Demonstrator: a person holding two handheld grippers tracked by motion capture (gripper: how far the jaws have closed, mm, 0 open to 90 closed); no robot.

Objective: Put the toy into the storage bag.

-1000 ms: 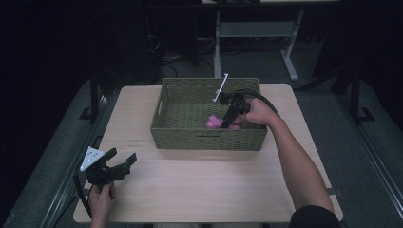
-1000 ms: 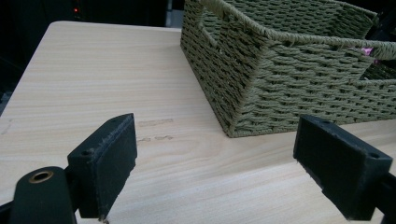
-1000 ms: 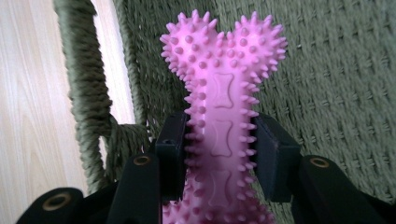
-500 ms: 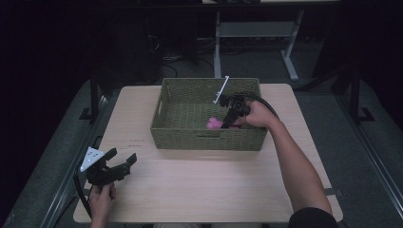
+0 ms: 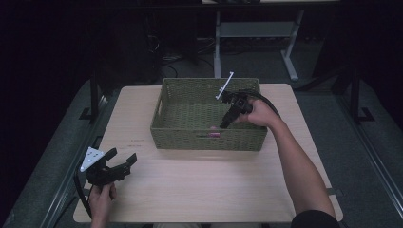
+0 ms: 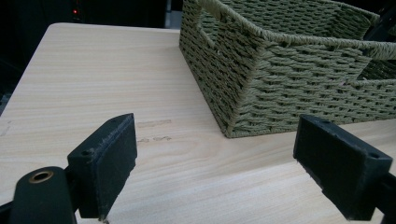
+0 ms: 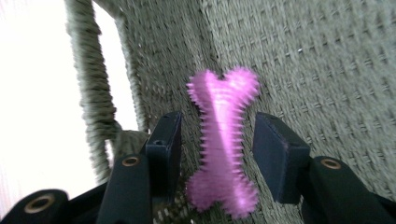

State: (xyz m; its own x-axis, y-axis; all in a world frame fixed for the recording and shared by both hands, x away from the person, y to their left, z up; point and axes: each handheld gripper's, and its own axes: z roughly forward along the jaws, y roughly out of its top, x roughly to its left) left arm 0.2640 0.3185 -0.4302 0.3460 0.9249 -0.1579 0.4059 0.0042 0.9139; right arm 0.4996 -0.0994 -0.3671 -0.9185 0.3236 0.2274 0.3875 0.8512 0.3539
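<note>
Reaching into the basket [image 5: 207,137] from its right side, the right gripper [image 5: 227,121] pointed down at the floor near the front wall, its jaws parted to either side of a pink bone [image 7: 223,140] with bristly edges. In the right gripper view the bone lay on the woven floor between the two pads [image 7: 280,156], a gap showing on each side, though motion blur made it hard to tell whether either pad touched it. From the high view a bit of pink [image 5: 214,128] showed just below the jaw tips, inside the front wall. The basket sat at the middle of the table [image 5: 199,190], toward the far edge. The left gripper [image 5: 121,166] rested low at the near left corner, well apart from the basket, held in the left hand [image 5: 100,202], its jaws wide with nothing between them. Its own view looked across bare wood at the basket's near corner [image 6: 233,126]
</note>
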